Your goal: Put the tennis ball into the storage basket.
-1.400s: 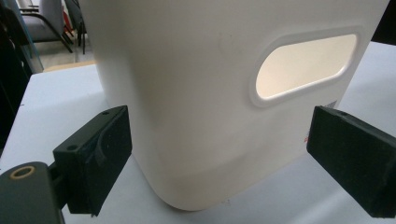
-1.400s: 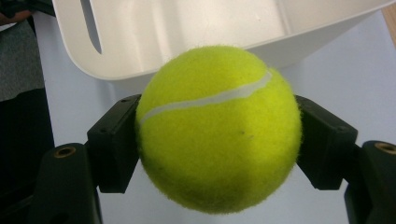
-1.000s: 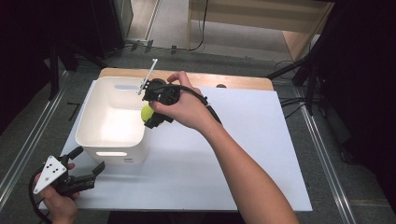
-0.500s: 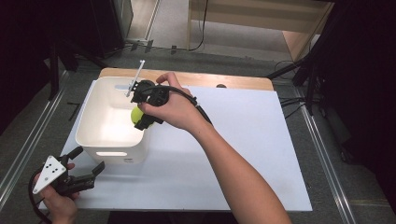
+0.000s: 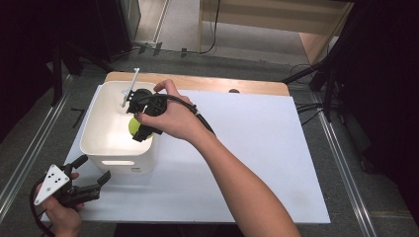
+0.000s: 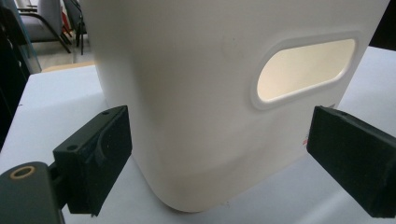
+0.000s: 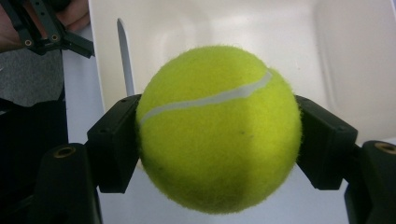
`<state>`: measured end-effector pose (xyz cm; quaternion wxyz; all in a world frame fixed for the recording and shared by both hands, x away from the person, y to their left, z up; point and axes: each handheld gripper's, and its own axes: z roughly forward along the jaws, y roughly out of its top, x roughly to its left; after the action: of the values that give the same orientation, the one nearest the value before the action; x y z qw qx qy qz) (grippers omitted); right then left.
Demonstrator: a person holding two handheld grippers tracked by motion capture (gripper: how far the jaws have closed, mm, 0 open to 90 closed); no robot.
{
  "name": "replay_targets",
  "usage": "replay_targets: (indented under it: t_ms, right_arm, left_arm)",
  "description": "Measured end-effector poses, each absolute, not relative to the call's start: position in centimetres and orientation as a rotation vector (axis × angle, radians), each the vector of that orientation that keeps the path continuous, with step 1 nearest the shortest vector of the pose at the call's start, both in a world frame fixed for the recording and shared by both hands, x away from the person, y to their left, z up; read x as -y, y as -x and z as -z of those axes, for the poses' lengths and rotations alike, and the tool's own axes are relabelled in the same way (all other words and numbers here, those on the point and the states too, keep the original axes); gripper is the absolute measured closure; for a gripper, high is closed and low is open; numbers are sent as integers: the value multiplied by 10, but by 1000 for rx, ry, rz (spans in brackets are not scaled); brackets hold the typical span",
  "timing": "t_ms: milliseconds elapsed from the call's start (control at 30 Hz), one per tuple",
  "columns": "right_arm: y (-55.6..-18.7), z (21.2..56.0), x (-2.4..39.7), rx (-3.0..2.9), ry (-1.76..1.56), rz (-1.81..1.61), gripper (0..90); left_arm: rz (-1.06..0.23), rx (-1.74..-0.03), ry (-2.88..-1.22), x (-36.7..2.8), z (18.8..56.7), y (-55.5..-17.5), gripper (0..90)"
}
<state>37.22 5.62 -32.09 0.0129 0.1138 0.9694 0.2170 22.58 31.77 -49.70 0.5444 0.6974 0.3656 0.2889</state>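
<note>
We are holding a yellow-green tennis ball (image 7: 218, 128) clamped between the jaws of the right hand-held gripper (image 5: 139, 129), hanging it over the open white bin (image 5: 99, 148) on the bench (image 5: 257, 163). No brand print is showing on the ball, just its white seam. We are keeping the left hand-held gripper (image 5: 91, 182) spread wide and empty beside the bin's handle slot (image 6: 306, 70).
</note>
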Motion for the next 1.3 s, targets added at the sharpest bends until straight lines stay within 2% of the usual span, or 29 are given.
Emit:
replay_targets:
  t_ms: [1167, 1233, 1300]
  right_arm:
    - [-370, 369, -80, -3078, -340, -520, 233]
    - [-369, 369, -81, -3071, -343, -519, 216]
    - [-368, 367, -80, -3071, -361, -525, 164]
  left_arm:
    - [-676, -872, -1652, -319, 497, -227, 72]
    - [-677, -873, -1652, -319, 497, -227, 73]
    - [-678, -874, -1651, -319, 497, -227, 72]
